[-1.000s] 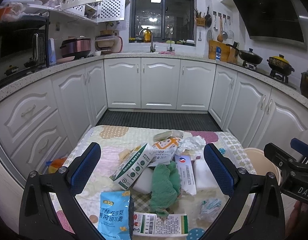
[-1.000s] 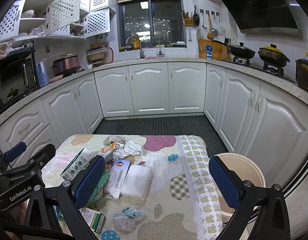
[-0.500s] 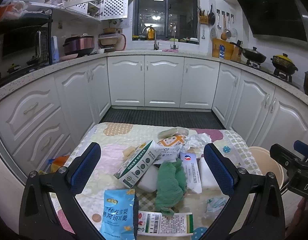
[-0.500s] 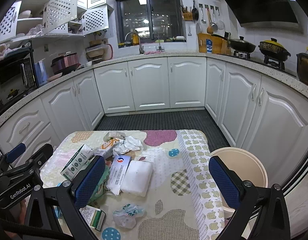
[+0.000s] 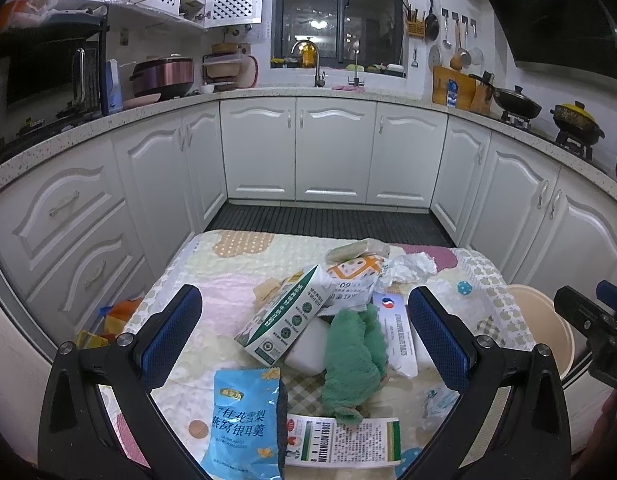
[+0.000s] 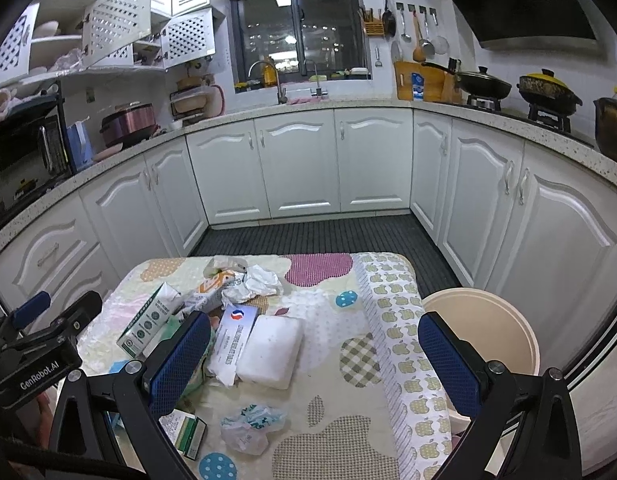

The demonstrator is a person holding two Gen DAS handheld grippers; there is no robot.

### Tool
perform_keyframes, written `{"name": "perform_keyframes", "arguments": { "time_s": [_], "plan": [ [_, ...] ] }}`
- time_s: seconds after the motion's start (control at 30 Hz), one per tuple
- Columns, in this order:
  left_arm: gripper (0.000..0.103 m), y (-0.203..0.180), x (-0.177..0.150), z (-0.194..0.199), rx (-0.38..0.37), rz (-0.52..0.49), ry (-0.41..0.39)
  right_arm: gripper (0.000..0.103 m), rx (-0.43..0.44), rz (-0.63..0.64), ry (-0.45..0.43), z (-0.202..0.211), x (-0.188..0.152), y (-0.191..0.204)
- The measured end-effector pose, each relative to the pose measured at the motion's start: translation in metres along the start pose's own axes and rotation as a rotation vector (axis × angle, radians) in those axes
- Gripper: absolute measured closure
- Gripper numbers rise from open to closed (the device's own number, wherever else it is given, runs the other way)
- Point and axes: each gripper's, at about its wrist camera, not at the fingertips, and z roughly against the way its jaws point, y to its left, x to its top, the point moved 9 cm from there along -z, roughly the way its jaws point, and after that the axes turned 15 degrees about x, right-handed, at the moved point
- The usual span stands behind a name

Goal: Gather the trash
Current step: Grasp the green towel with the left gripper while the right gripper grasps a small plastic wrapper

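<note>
A: Where does the trash sit?

B: Heaped on the tabletop (image 6: pixel 328 360), mostly toward its 9 o'clock side in the right wrist view. A green-and-white carton (image 5: pixel 286 314) leans on a white pad (image 6: pixel 270 352); a green cloth (image 5: pixel 354 356) lies just beside it, with a blue snack bag (image 5: pixel 242 412) at 6 o'clock. The beige bin (image 6: pixel 508 320) stands off the tabletop's edge at 3 o'clock.

A: And the two tools?

B: The left gripper (image 5: pixel 304 336) has its fingers spread wide, holding nothing. The right gripper (image 6: pixel 314 364) is the same: fingers wide apart, empty, above the pad and a crumpled plastic wrapper (image 6: pixel 250 426).

A: So nothing is collected yet?

B: I judge not; the bin looks empty.

A: How should the first pick go?

B: Take a piece lying clear of the heap. The wrapper near 6 o'clock suits the right gripper, being nearest the bin. Come straight down, close on its bunched middle, lift clear before swinging to 3 o'clock. Thin plastic may slip, so pinch deep.
</note>
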Motion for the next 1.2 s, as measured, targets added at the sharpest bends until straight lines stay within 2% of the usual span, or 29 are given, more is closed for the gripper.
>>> {"name": "perform_keyframes", "arguments": {
  "time_s": [0.37, 0.53, 0.6, 0.77, 1.0, 1.13, 1.2],
  "plan": [
    [0.000, 0.034, -0.010, -0.027, -0.021, -0.024, 0.109, 0.000, 0.024, 0.023, 0.095, -0.020, -0.018, 0.001],
    [0.001, 0.033, -0.025, -0.039, -0.086, -0.036, 0.211, 0.001, 0.086, 0.005, 0.168, -0.038, -0.036, 0.004],
    [0.001, 0.025, -0.031, -0.040, -0.111, -0.048, 0.229, 0.005, 0.109, -0.002, 0.198, -0.045, -0.047, 0.005],
    [0.001, -0.005, -0.046, -0.049, -0.125, -0.132, 0.259, 0.027, 0.174, -0.056, 0.323, -0.069, -0.081, 0.004],
    [0.002, -0.040, -0.066, -0.075, -0.116, -0.200, 0.324, 0.033, 0.247, -0.127, 0.417, -0.094, -0.114, 0.011],
    [0.015, -0.055, -0.077, -0.090, -0.097, -0.253, 0.362, 0.033, 0.271, -0.150, 0.449, -0.106, -0.126, 0.015],
    [0.020, -0.061, -0.081, -0.095, -0.112, -0.261, 0.372, 0.042, 0.281, -0.149, 0.441, -0.109, -0.127, 0.017]
  ]
}}
